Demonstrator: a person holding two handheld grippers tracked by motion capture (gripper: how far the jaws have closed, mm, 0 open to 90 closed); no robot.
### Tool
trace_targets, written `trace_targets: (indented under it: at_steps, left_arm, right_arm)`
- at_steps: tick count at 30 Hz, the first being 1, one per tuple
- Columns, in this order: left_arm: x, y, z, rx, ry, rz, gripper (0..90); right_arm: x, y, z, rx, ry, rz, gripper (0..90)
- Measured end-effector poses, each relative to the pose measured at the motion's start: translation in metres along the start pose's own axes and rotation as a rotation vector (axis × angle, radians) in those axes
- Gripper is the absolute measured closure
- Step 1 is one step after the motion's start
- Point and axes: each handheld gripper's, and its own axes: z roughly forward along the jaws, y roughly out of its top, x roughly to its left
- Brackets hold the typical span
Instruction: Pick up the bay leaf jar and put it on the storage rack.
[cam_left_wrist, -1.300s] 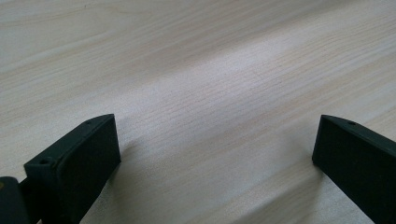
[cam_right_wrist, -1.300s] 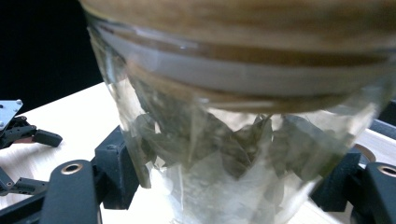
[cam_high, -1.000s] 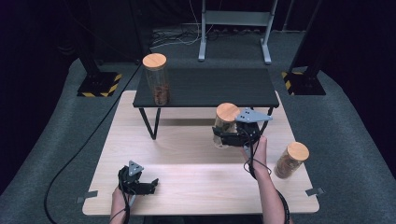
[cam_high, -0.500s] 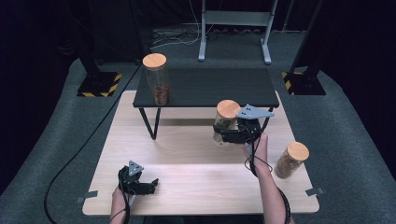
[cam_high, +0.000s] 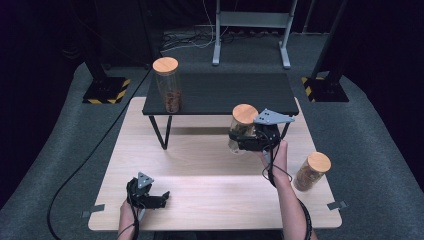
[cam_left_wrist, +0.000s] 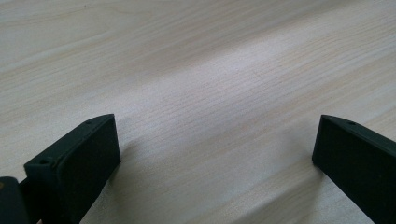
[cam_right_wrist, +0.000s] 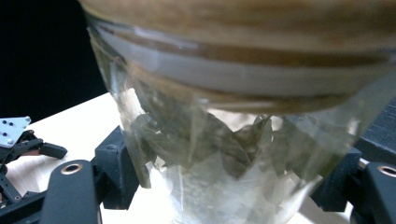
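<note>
High view first: the right gripper (cam_high: 245, 140) clamps a jar (cam_high: 242, 127) by its glass body and holds it in the air, just in front of the shelf (cam_high: 225, 92) and over the table (cam_high: 210, 175). Right gripper view confirms the hold — both black jaws press on opposite sides of the jar (cam_right_wrist: 219, 154), which has dark leaves inside and a wooden lid above. A second jar (cam_high: 167, 85) stands on the shelf's far left corner, and a third jar (cam_high: 311, 171) sits on the table near its right edge, beside the right forearm. The left gripper (cam_high: 159, 199) rests low on the table near the front edge, jaws spread wide with nothing between them; left gripper view shows bare wood (cam_left_wrist: 210, 93) between them. My reading is that the step in hand is the carry — the jar is lifted and likely bound for the shelf. The next move would call for raising it above the shelf edge, moving forward over a bare patch, keeping it upright, then lowering it flat before letting go.
</note>
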Motion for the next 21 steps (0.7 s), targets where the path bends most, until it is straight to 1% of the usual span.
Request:
trace_targets:
  at_steps: [9,21]
  left_arm:
    - [0.0,0.0,0.0,0.001,0.0,0.001,0.0]
    - [0.0,0.0,0.0,0.0,0.0,0.001,0.0]
  right_arm:
    - [-0.002,0.008,-0.001,-0.012,0.003,0.003,24.9]
    - [-0.003,0.017,0.001,-0.017,0.009,-0.005,24.9]
